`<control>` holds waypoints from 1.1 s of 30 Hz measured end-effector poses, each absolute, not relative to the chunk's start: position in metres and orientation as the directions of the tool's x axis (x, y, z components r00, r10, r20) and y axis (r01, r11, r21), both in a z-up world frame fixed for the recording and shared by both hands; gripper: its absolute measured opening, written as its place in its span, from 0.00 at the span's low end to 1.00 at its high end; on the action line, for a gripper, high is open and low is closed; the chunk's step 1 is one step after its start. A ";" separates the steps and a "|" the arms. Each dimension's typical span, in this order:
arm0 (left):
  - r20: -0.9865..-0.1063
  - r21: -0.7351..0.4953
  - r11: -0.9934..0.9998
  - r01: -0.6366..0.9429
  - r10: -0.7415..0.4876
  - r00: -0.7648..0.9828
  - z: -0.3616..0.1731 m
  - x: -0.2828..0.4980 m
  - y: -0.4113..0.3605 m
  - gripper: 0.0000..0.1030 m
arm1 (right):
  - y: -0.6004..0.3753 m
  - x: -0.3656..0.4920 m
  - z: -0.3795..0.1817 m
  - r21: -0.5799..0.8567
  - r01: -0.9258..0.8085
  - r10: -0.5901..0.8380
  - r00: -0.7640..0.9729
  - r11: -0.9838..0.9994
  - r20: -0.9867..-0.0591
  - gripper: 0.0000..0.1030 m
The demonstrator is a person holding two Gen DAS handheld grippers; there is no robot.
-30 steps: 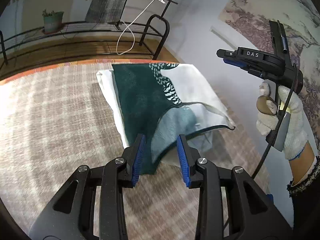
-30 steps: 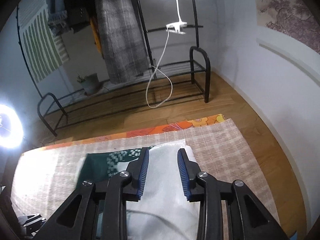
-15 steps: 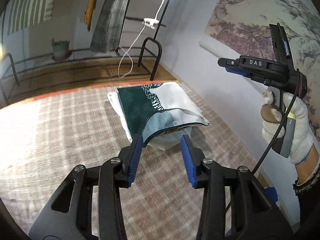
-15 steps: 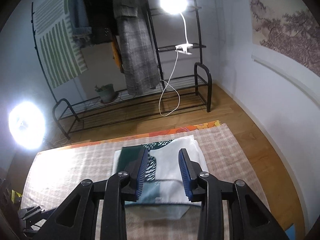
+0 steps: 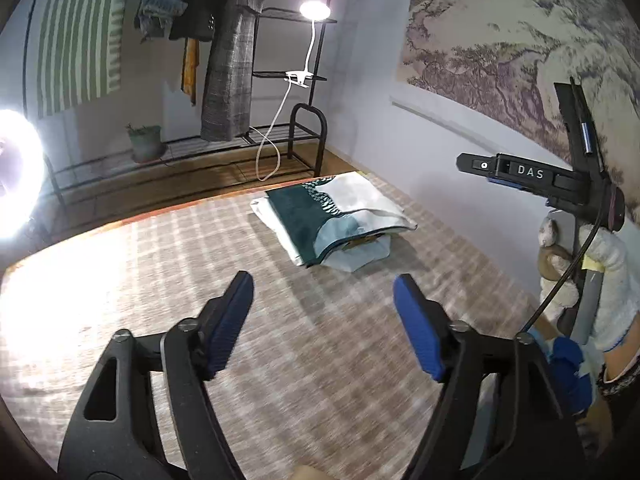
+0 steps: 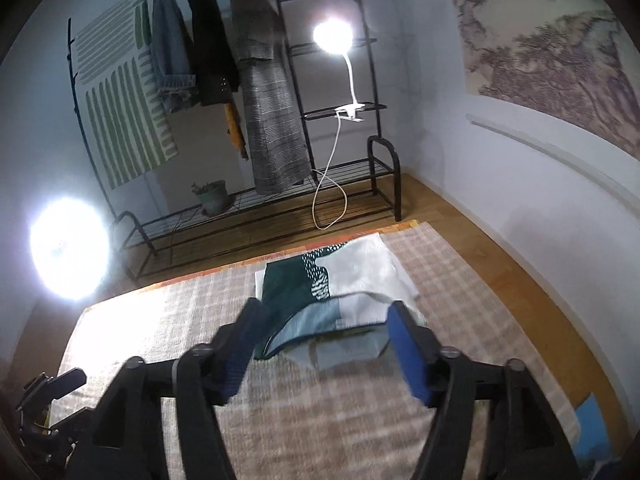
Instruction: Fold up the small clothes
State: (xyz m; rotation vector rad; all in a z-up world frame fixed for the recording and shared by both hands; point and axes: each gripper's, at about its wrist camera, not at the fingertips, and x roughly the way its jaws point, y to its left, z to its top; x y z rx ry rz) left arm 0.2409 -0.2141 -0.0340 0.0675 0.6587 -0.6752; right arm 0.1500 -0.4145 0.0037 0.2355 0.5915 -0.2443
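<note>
1. Your left claw (image 5: 323, 322) now stands wide apart and grips nothing; half a second ago its blue pads were close together at the near edge of the garment (image 5: 332, 218).
2. Your right claw (image 6: 326, 346) is likewise spread wide and empty, where earlier it was narrow.
3. Both claws have pulled back toward you: the garment looks smaller and farther off in each view than in the earlier frames.
4. The garment lies folded on the checked cloth (image 5: 160, 304) covering the surface, at about 12 o'clock from the left claw and just past the tips of the right claw.
5. It shows dark green, white and pale blue panels; its top layer arches slightly at the near edge, with a paler layer peeking out beneath at 6 o'clock of the pile.
6. In the left view your gloved right hand (image 5: 600, 276) holds the right tool's handle at 3 o'clock, well off from the garment.
7. In the right view, part of the left tool sits at 8 o'clock, low in the frame.
8. A clothes rack (image 6: 248, 208) with a lamp (image 6: 332, 36) stands beyond the surface at 12 o'clock.
</note>
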 end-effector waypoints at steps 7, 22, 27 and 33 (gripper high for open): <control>-0.561 -0.102 0.805 0.585 -0.532 0.634 -0.042 0.218 -0.193 0.83 | -0.388 0.120 -0.005 0.110 0.349 -0.237 0.803 0.930 -0.547 0.88; -0.547 -0.009 0.835 0.550 -0.465 0.696 -0.055 0.210 -0.190 0.97 | -0.347 0.118 -0.048 0.043 0.350 -0.272 0.795 0.936 -0.542 1.00; -0.560 -0.028 0.838 0.545 -0.465 0.686 -0.057 0.212 -0.189 0.99 | -0.349 0.120 -0.055 0.055 0.353 -0.265 0.788 0.934 -0.556 1.00; -0.568 -0.016 0.845 0.534 -0.447 0.691 -0.059 0.212 -0.188 0.99 | -0.348 0.121 -0.055 0.054 0.364 -0.278 0.790 0.930 -0.547 1.00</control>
